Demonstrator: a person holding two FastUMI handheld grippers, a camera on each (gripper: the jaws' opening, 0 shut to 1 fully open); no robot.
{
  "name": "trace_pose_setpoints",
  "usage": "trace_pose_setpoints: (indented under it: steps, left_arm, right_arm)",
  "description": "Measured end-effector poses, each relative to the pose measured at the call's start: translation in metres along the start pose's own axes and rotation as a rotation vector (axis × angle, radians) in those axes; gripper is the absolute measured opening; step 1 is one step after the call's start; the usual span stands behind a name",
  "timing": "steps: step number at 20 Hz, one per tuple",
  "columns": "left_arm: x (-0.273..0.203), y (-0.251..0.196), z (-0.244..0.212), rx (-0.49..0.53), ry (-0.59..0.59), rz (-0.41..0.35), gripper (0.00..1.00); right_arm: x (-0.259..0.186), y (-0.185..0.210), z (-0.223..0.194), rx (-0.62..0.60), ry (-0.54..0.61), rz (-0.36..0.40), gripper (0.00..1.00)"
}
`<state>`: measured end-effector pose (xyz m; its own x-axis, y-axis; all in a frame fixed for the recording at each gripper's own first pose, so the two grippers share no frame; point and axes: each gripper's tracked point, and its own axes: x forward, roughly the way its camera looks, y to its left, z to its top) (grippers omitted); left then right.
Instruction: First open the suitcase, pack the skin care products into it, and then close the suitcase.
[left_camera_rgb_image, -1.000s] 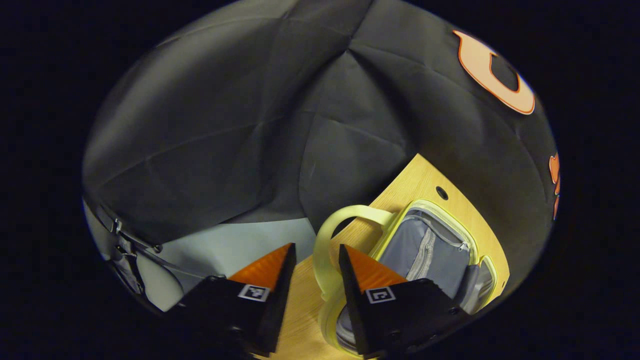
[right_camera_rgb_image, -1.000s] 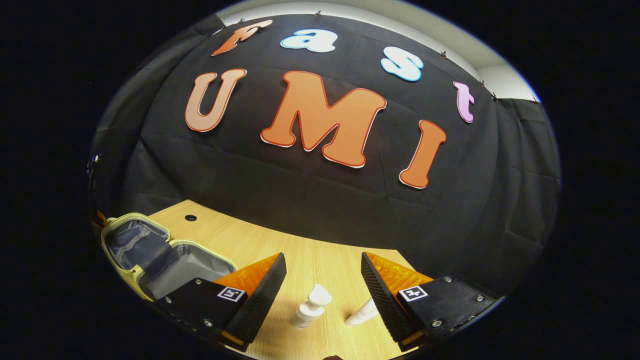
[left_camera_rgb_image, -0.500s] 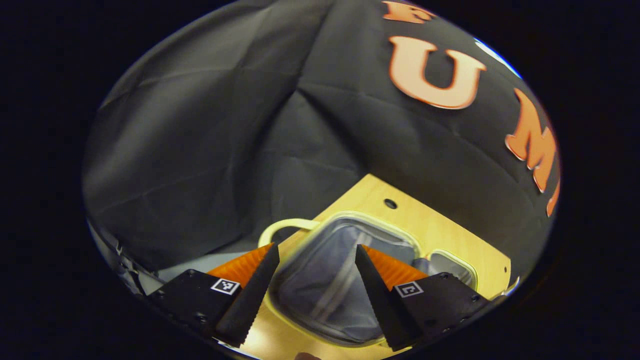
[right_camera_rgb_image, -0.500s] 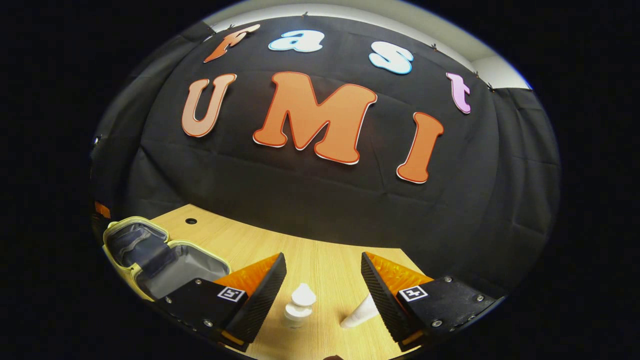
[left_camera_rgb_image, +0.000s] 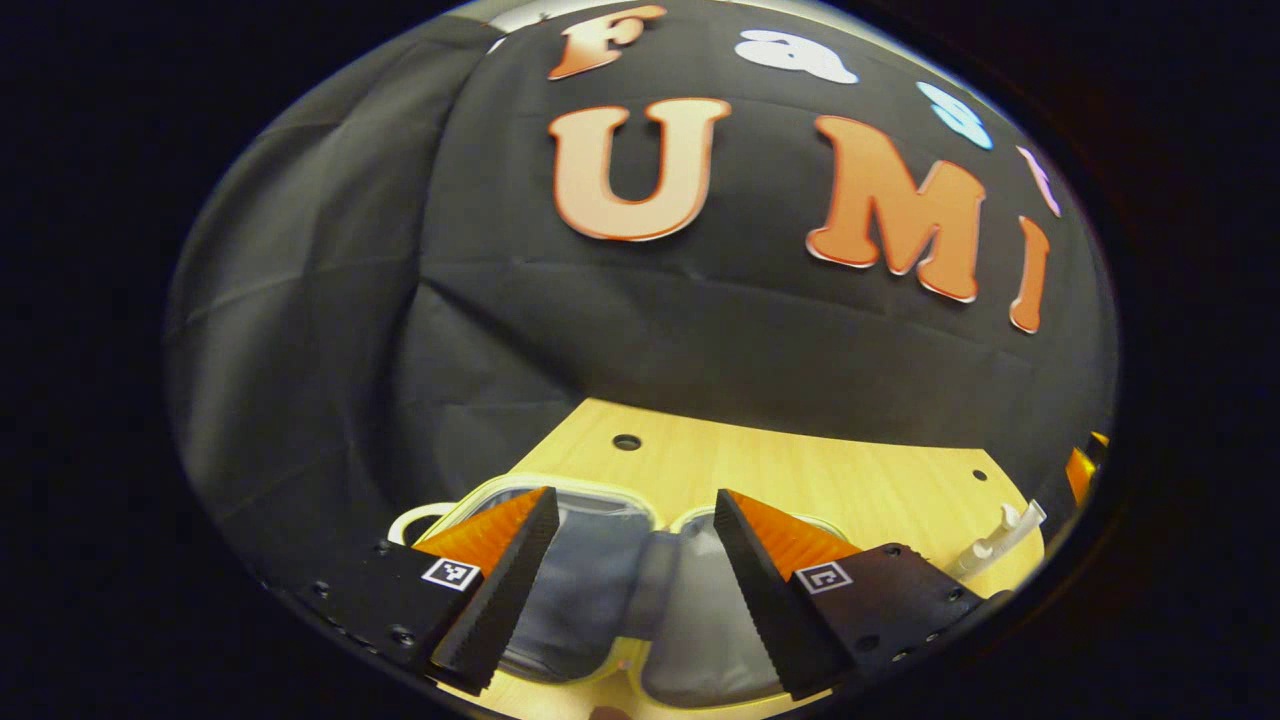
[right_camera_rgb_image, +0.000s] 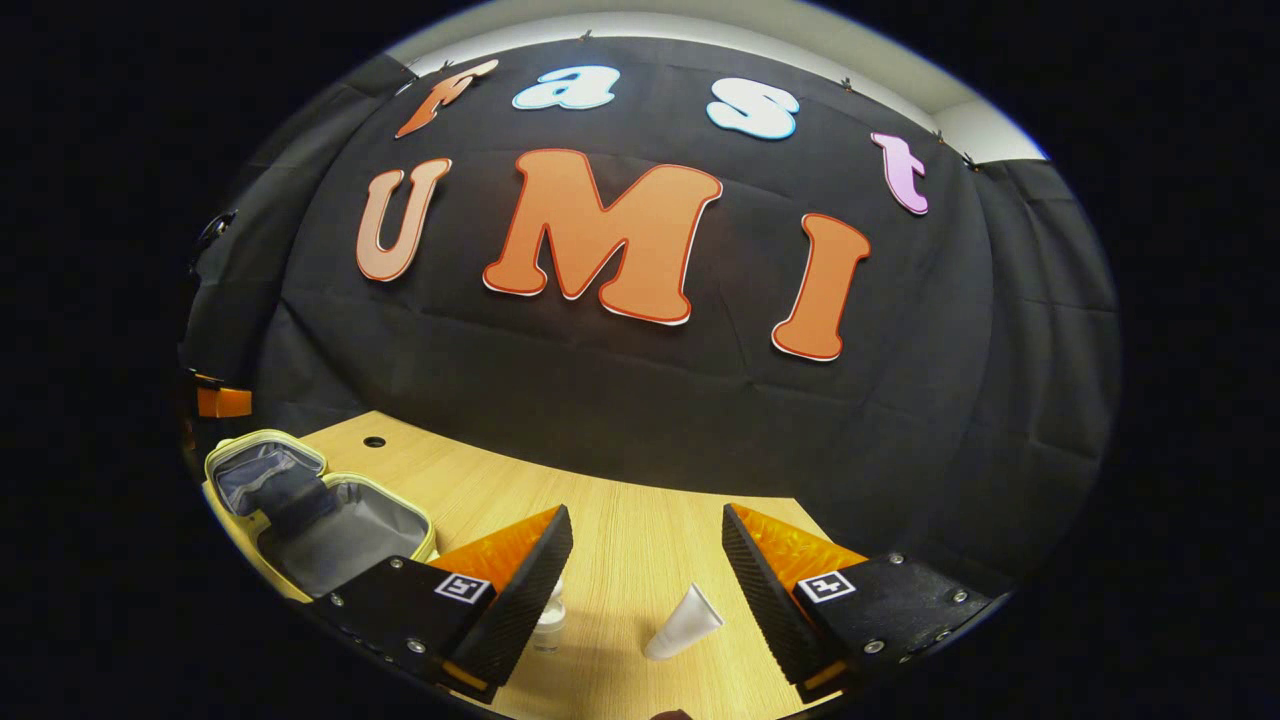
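Grey-lined suitcase (left_camera_rgb_image: 600, 590) (part hidden) behind open left gripper (left_camera_rgb_image: 632, 598)

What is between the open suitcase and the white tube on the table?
In the right gripper view, between the suitcase and the white tube stands a small bottle, partly hidden behind one finger of the right tongs. Otherwise bare wooden table.

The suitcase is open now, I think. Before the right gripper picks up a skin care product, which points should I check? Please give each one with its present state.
1. Suitcase lies open on the table: ok.
2. Right gripper open, nothing between its fingers: ok.
3. White tube lies free on the table, ahead between the fingers: ok.
4. Small bottle partly hidden behind one finger; its posture: cannot tell.
5. Left gripper open, over the suitcase, away from the tube: ok.
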<state>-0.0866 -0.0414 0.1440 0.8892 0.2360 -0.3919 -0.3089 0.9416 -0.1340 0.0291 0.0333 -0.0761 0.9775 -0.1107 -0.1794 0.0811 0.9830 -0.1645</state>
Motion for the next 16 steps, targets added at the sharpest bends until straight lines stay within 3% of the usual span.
trace_pose_setpoints:
  steps: [9, 16]
  left_arm:
    - [-0.020, -0.144, 0.034, 0.138, -0.148, -0.154, 0.98]
    - [-0.022, -0.215, 0.003, 0.184, -0.090, -0.293, 0.97]
  right_arm:
    - [0.002, -0.019, -0.016, 0.043, 0.009, 0.036, 0.96]
    - [0.005, -0.027, -0.041, 0.035, 0.048, 0.044, 0.96]
